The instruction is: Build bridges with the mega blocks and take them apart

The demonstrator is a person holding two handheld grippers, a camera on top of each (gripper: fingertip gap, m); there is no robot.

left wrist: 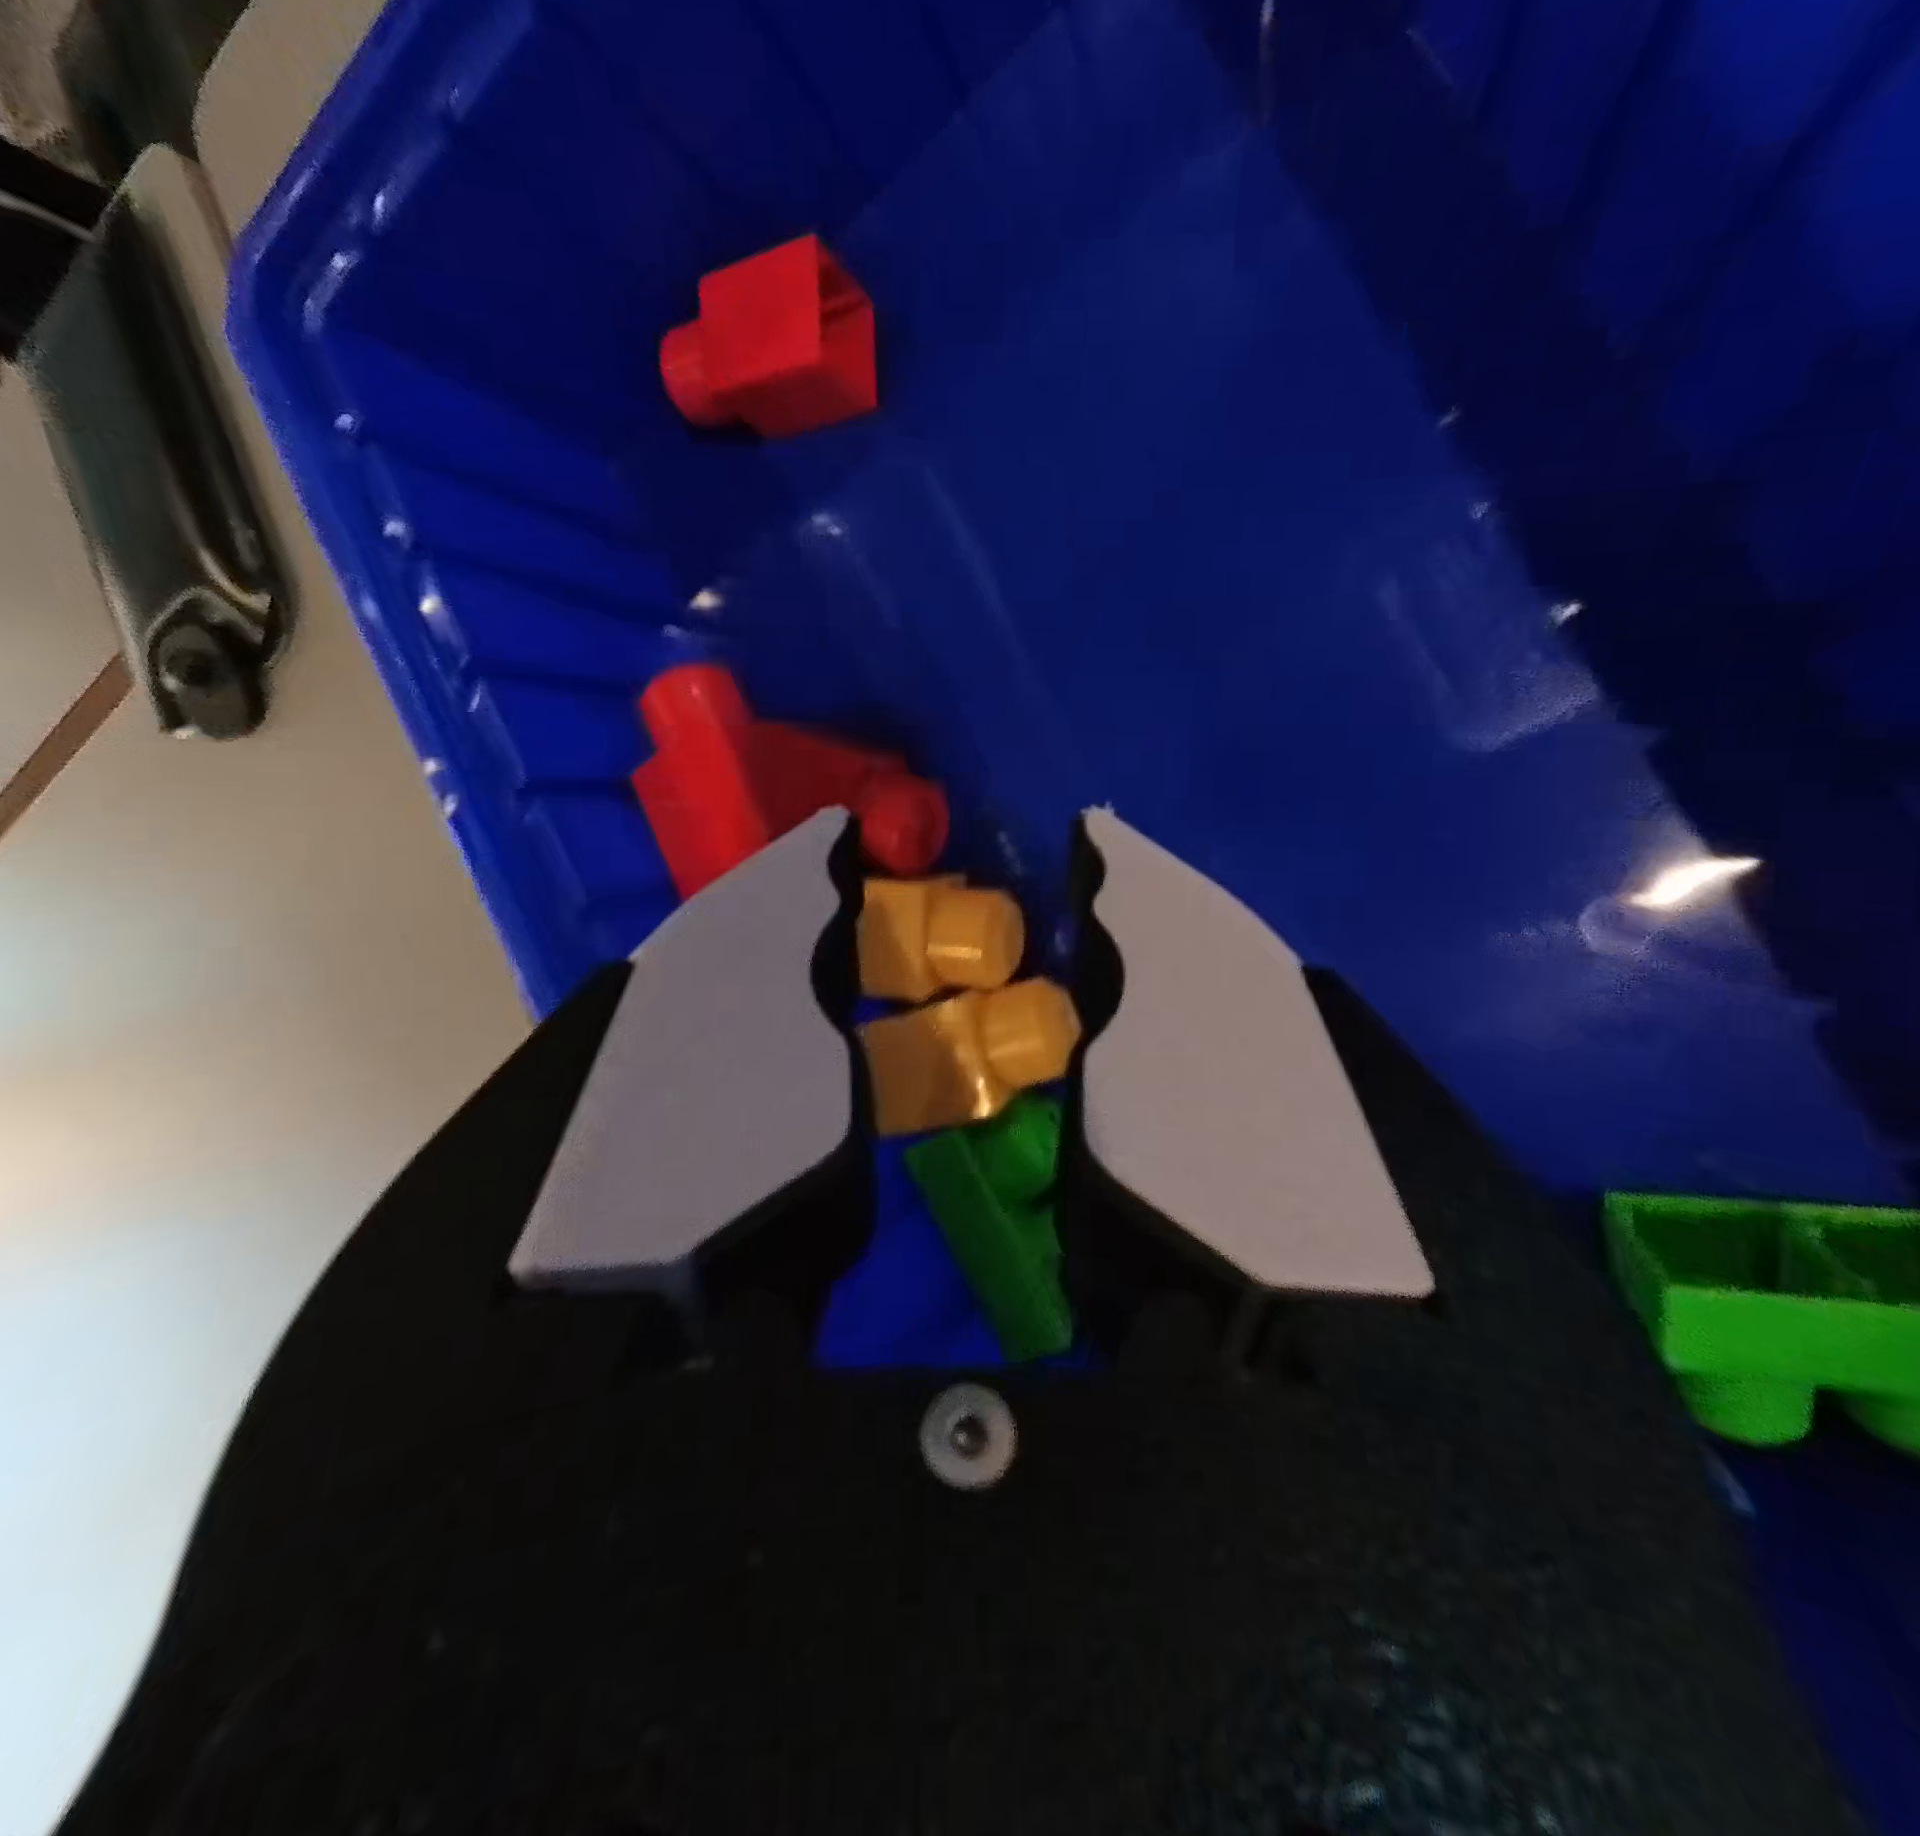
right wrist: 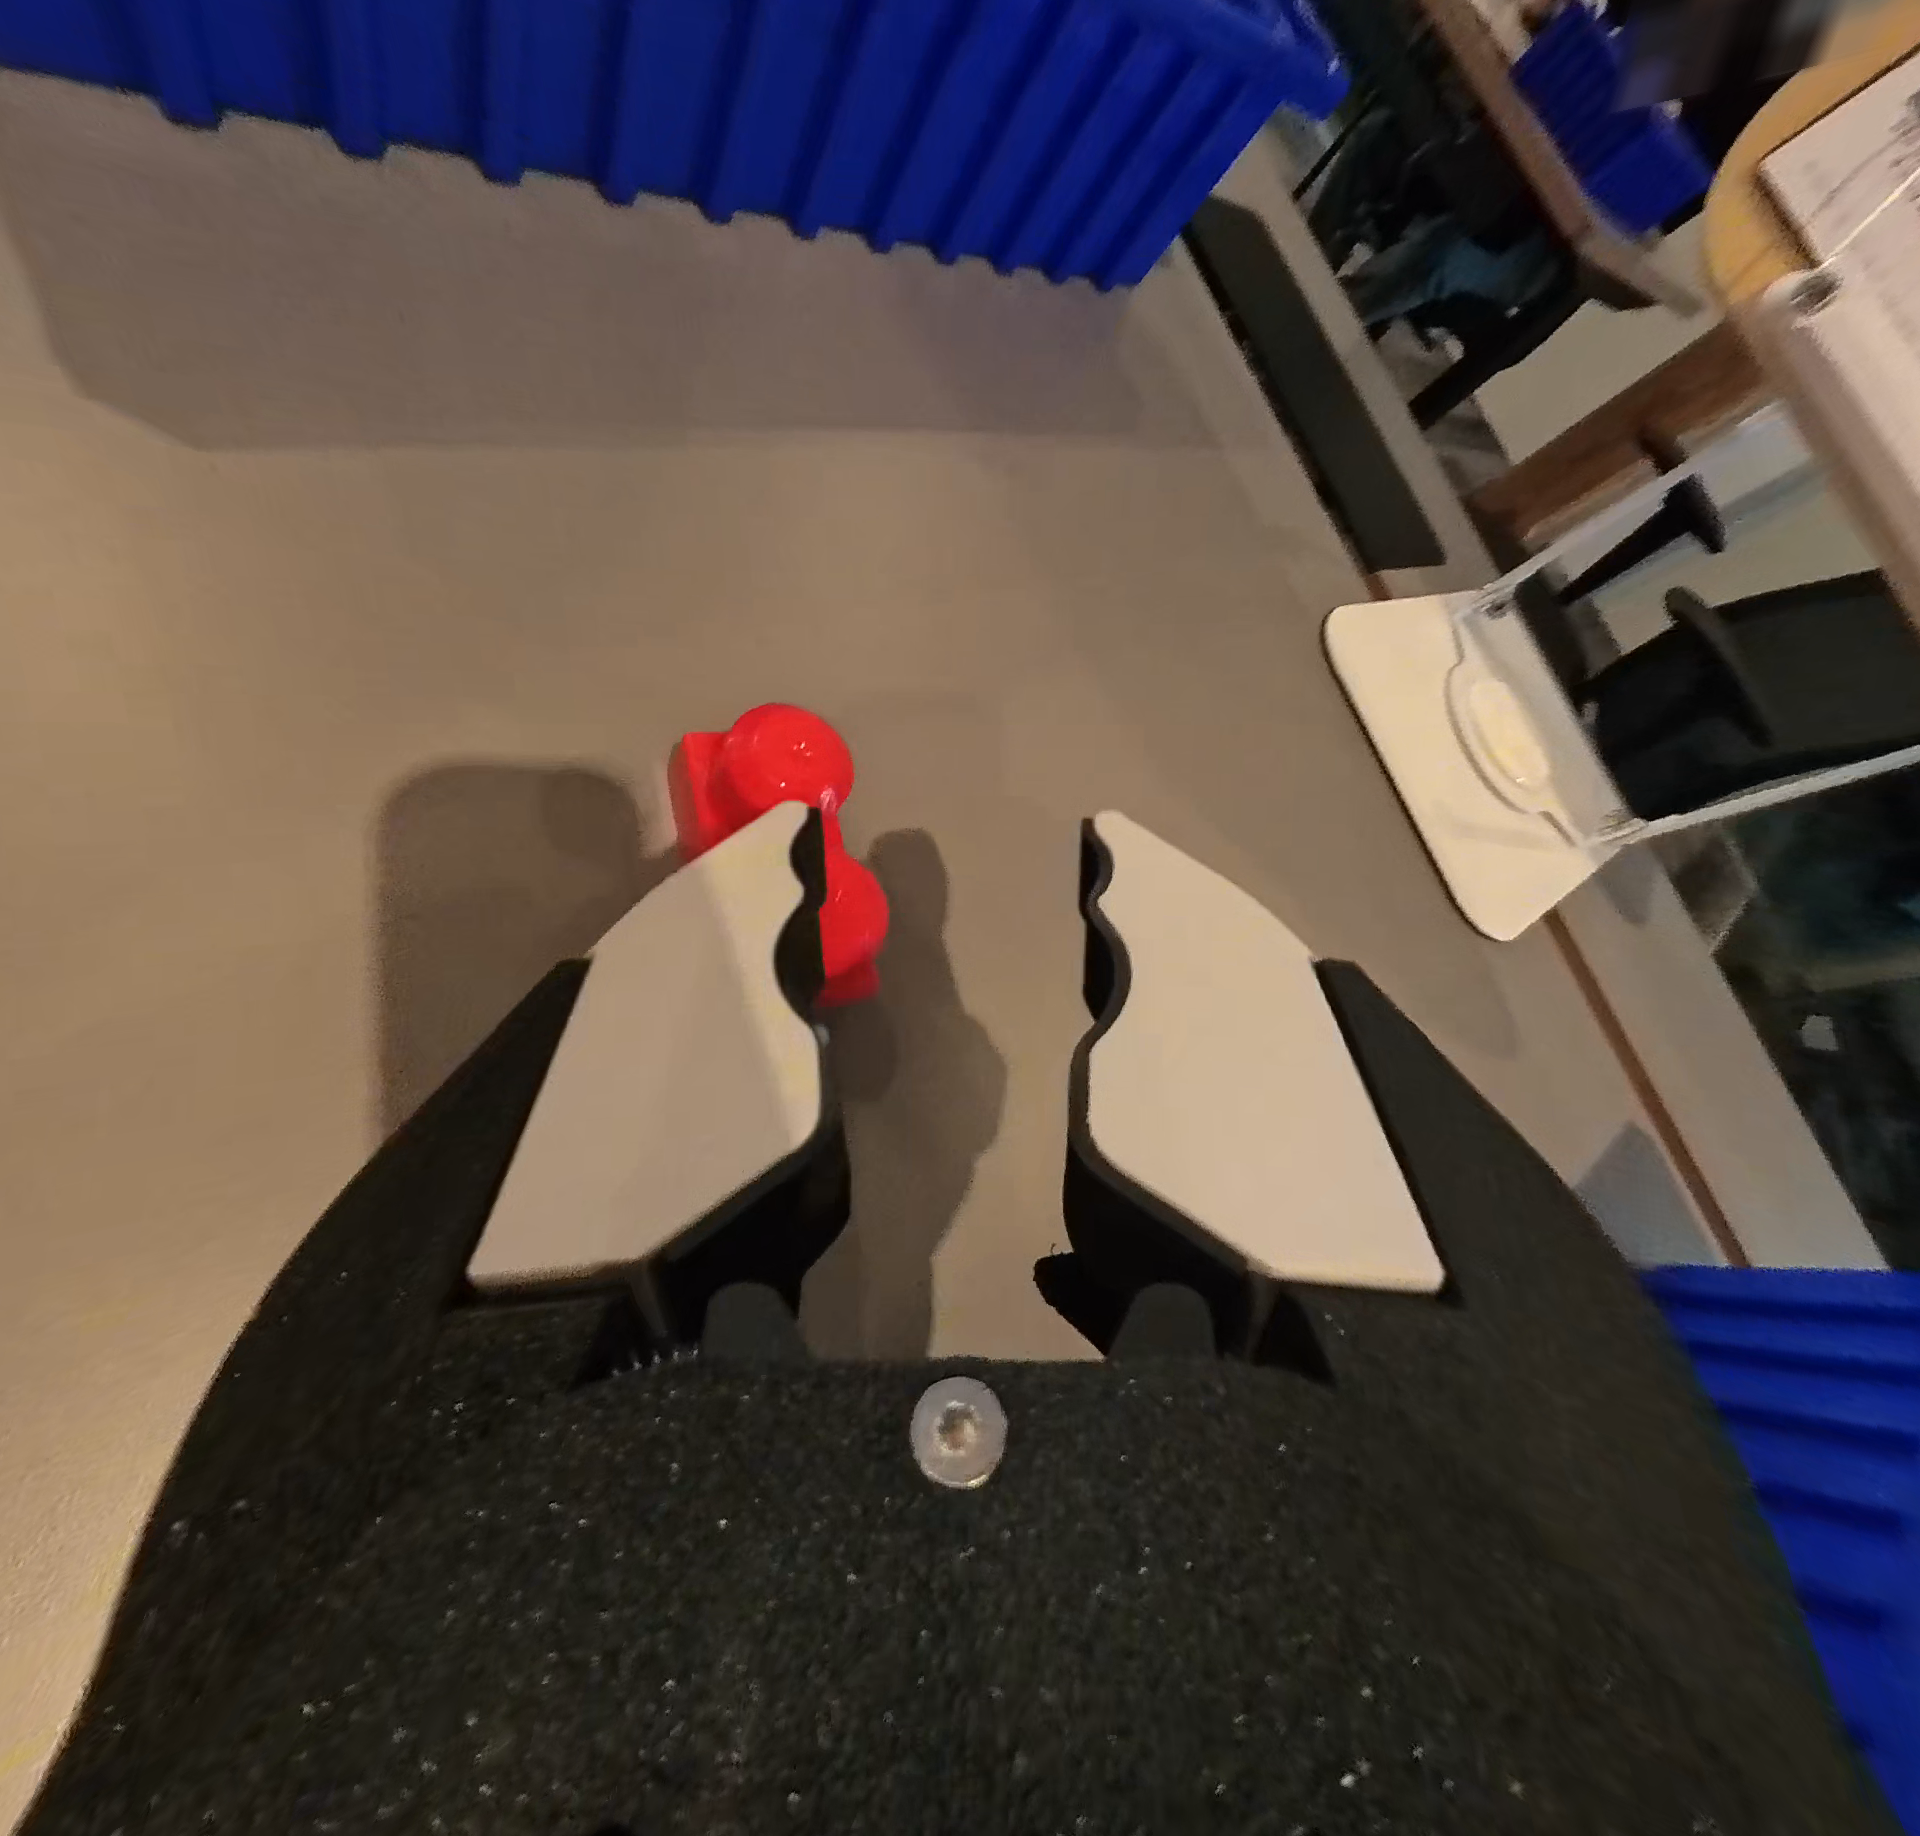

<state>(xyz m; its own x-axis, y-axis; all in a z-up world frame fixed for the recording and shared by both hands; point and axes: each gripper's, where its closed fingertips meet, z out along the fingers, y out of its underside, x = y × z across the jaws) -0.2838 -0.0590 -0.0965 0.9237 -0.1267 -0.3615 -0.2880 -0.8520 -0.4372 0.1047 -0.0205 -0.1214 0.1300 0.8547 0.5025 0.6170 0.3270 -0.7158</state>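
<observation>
In the left wrist view my left gripper (left wrist: 966,830) is down inside a blue bin (left wrist: 1195,539). Its fingers press on both sides of a yellow two-stud block (left wrist: 951,1007). A dark green block (left wrist: 1003,1236) lies against the yellow block's near end, between the fingers. A red block (left wrist: 774,347) lies farther off in the bin. Another red block (left wrist: 738,789) lies just past the left fingertip. In the right wrist view my right gripper (right wrist: 945,830) is open over the table. A red two-stud block (right wrist: 774,778) stands by its left finger, partly hidden behind it.
A light green block (left wrist: 1766,1329) lies in the bin at the right edge. A ribbed blue bin (right wrist: 727,51) stands across the table's far side, and another blue bin (right wrist: 1818,1474) is at the near right. A clear stand (right wrist: 1496,747) sits at the table's right edge (right wrist: 1621,1007).
</observation>
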